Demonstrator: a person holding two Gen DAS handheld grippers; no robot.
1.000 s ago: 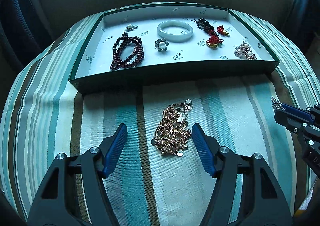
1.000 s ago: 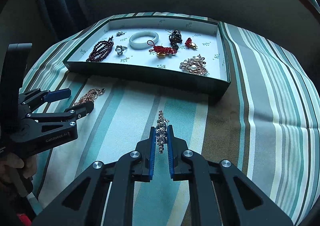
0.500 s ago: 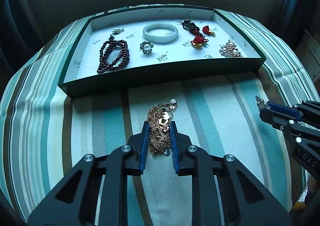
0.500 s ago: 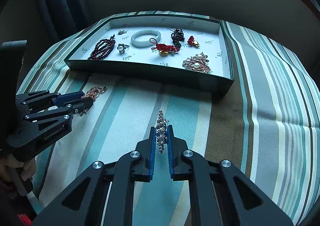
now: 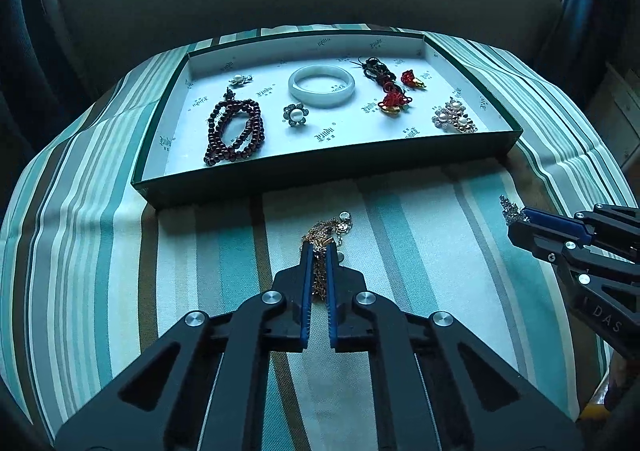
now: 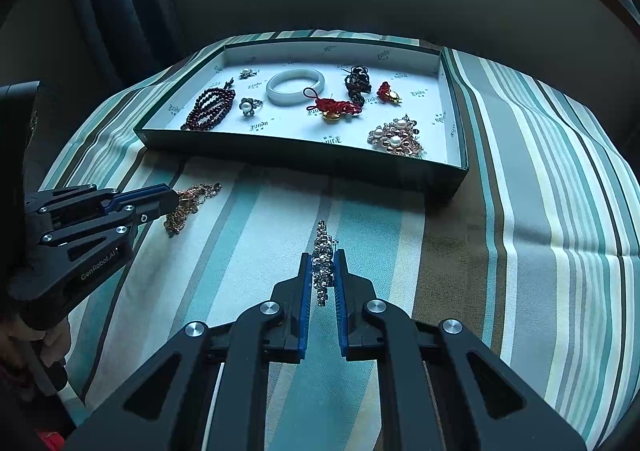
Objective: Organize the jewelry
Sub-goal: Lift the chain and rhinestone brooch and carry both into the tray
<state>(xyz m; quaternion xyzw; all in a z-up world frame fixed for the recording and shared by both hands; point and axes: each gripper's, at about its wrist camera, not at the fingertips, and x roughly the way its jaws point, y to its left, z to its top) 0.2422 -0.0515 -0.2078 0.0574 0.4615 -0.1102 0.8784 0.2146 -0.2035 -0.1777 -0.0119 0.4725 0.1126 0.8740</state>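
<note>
Jewelry count: nine pieces and one tray

In the tray are seen one bead bracelet, one bangle, two pearl rings, three corded charms and one pearl brooch; outside, one gold chain and one crystal piece.

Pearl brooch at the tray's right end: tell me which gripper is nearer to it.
Right. The right gripper, holding a crystal piece, sits just below the pearl brooch. The left gripper is far off to its left.

tray on the table, bangle in its middle toward the back, bead bracelet at its left, pearl brooch at its right, chain necklace just in front of the tray, crystal piece further front-right
</note>
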